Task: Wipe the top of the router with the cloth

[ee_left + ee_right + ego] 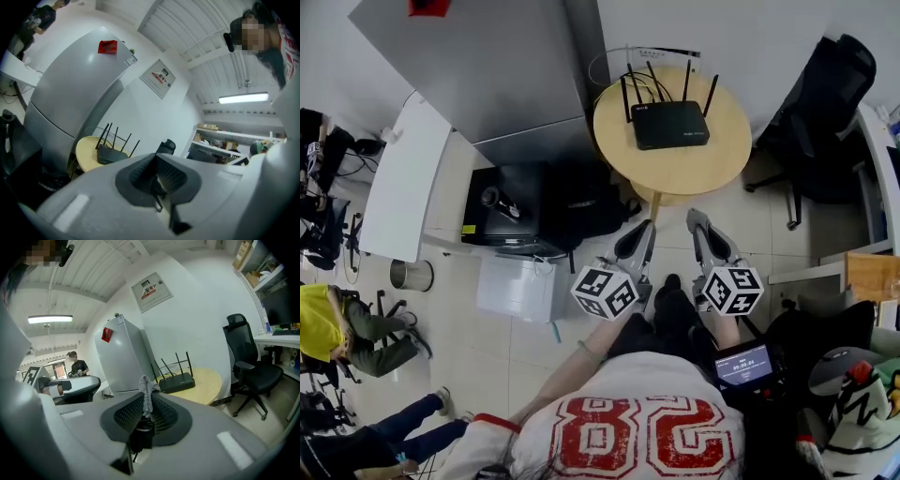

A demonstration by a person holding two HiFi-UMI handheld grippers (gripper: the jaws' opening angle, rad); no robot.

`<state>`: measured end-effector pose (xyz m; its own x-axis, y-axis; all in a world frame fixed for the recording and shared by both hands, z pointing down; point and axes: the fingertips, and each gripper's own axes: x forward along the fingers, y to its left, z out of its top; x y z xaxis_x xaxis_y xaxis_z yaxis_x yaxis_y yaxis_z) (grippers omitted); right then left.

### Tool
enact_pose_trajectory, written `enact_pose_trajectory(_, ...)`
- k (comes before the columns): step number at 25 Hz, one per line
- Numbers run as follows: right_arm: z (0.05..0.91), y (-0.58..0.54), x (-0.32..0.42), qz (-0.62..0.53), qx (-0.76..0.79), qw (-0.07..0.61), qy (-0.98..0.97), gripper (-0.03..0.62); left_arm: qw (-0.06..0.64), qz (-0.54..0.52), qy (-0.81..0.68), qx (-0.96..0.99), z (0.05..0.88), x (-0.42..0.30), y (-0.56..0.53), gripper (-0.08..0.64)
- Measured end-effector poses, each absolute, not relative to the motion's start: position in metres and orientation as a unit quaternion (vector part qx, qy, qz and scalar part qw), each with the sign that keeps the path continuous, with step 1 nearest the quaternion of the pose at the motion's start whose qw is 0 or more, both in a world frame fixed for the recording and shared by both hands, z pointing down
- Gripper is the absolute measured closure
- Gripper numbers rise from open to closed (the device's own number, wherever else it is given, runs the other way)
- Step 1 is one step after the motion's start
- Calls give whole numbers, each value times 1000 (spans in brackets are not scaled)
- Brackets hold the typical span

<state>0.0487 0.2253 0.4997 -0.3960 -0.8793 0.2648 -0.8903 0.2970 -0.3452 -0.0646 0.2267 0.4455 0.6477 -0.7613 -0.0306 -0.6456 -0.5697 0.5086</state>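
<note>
The black router [670, 125] with several upright antennas lies on a round wooden table [675, 171], far ahead of both grippers. Both are held low, close to the person's body. My right gripper [695, 219] is shut on a grey cloth [146, 391], whose tuft sticks up from between the jaws. In the right gripper view [146, 398] the router [177, 382] and table [208, 383] lie well beyond the jaws. My left gripper [648, 230] is shut with nothing in it; in its own view [156, 162] the router [111, 153] is far off to the left.
A tall grey fridge [487, 66] stands left of the table, with black equipment [534, 206] on the floor below it. A black office chair [820, 103] is to the right. A white desk [403, 178], a bin [412, 275] and seated people are at the left.
</note>
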Motion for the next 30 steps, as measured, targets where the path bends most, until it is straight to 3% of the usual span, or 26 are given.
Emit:
enact_pose_trajectory(8, 499, 103, 69, 227, 528, 17, -818, 551, 230, -124, -438, 860, 446, -58, 120, 565)
enact_pose_trajectory(16, 504, -42, 61, 237, 451, 43, -860, 551, 184, -134, -492, 840, 412, -45, -4, 565)
enact_pose_trajectory(30, 572, -139, -17, 301, 395, 106, -862, 551, 203, -92, -555, 801, 440, -111, -53, 565)
